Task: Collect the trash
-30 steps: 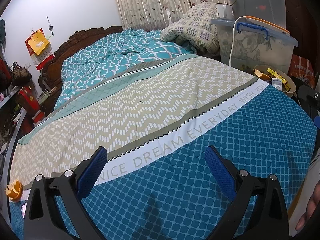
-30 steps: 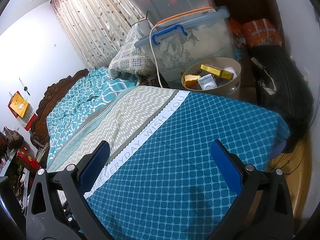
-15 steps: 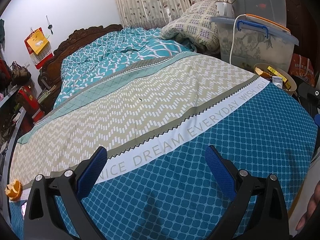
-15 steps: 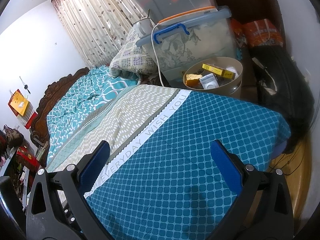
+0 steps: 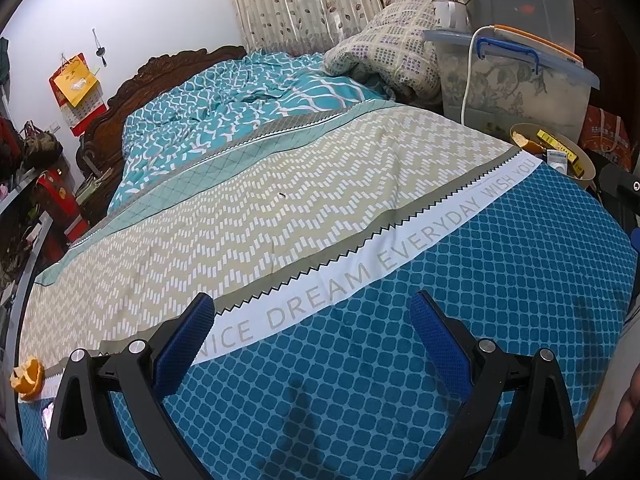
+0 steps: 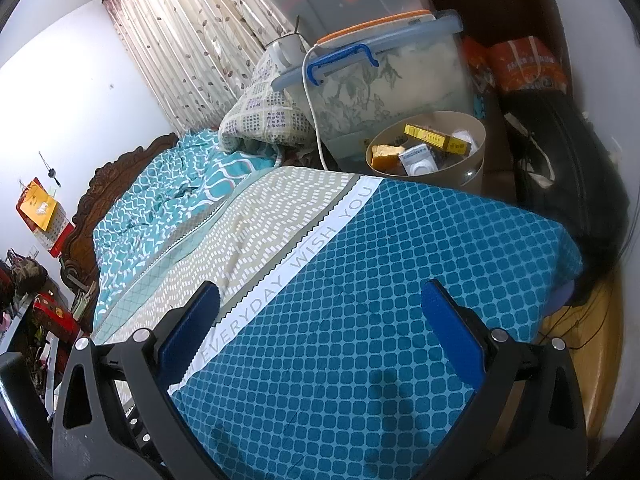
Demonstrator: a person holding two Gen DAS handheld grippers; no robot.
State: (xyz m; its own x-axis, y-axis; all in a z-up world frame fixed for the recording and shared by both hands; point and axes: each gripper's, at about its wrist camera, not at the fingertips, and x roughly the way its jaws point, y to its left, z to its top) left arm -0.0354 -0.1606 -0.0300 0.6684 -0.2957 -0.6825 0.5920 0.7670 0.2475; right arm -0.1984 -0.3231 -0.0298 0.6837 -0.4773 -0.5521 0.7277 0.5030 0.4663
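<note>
Both hand-held grippers are released and carry nothing: left hand-held gripper (image 5: 312,320) and right hand-held gripper (image 6: 320,312) hang over the blue foot of the bed (image 5: 460,320), jaws spread wide.

Remaining trash noted: one orange peel (image 5: 28,376) on the bed's left edge, far from either gripper and at the rim of the left view. Something pale lies just below it; too small to identify.

Risks: the peel sits at the very edge, so a clumsy approach may nudge it off the bed. It looks curled and soft; a shallow pinch could tear it or let it slip during the long carry across the bed.

Containers: a tan bin (image 6: 476,152) stands beside the bed's right edge, holding a yellow box (image 6: 432,136), a white pack (image 6: 418,162) and an orange-brown scrap (image 6: 386,154). Behind it stands a lidded storage tub (image 6: 400,92); contents indistinct.
</note>
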